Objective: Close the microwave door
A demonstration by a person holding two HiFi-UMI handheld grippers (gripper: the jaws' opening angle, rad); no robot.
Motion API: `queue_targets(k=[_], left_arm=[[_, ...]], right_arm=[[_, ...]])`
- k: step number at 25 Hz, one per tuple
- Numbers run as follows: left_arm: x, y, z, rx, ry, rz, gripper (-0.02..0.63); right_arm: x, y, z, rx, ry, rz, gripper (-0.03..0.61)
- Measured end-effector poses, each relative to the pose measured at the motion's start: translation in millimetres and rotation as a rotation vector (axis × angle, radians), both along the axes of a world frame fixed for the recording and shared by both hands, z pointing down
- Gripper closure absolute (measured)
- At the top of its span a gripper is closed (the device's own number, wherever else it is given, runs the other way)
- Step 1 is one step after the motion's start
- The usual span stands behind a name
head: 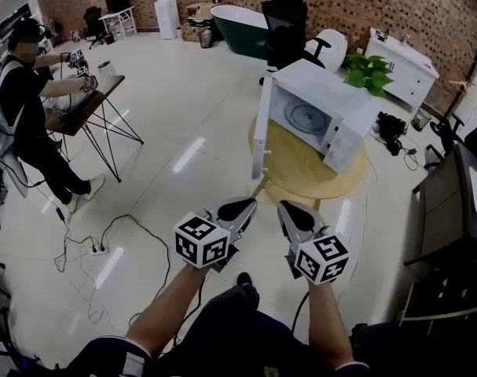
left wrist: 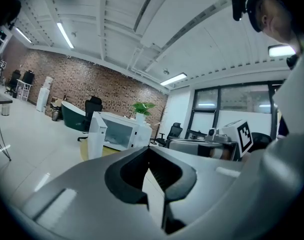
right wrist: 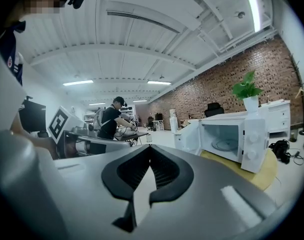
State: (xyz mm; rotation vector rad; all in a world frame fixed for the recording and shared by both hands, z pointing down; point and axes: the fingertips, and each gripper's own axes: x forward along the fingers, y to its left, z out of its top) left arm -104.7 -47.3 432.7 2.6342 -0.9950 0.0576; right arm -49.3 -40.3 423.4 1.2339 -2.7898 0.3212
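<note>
The microwave stands on a round wooden tabletop, towards the tabletop's far right side in the head view. Its door is fully open. The door is swung out to the left of the oven body and stands upright on its hinge edge, so the cavity is exposed. A round glass plate lies on the cavity floor. The control panel, with two knobs, is on the right of the oven front.

The left claw is held low in front of the person, above the floor and well apart from the tabletop. In the left gripper view its jaws are together, the tips meet, and nothing is between them. The right claw is just beside it on the right, also well apart from the microwave. In the right gripper view its jaws are likewise together at the tips and hold nothing. Both claws point towards the microwave. Neither touches the door.

A green plant stands behind the microwave, and a white cabinet stands beyond it against the brick wall. A black office chair is behind the tabletop. At the far left a second person stands at a small folding table. Black cables run across the floor between that table and the claws.
</note>
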Motion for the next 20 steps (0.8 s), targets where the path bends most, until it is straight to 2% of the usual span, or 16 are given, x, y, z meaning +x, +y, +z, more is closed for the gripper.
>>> queue_targets(k=[11,20], left_arm=[[5.8,-88.6,12.8,-0.024,-0.006,-0.026,0.603],[-13.4,-124.2,25.2,-0.033,-0.004,-0.097,0.601]], right_arm=[[15.4,-89.2,3.2,-0.029,0.045,-0.008,0.577],[6.1,-135.7,7.9,-0.026,0.11,-0.037,0.577]])
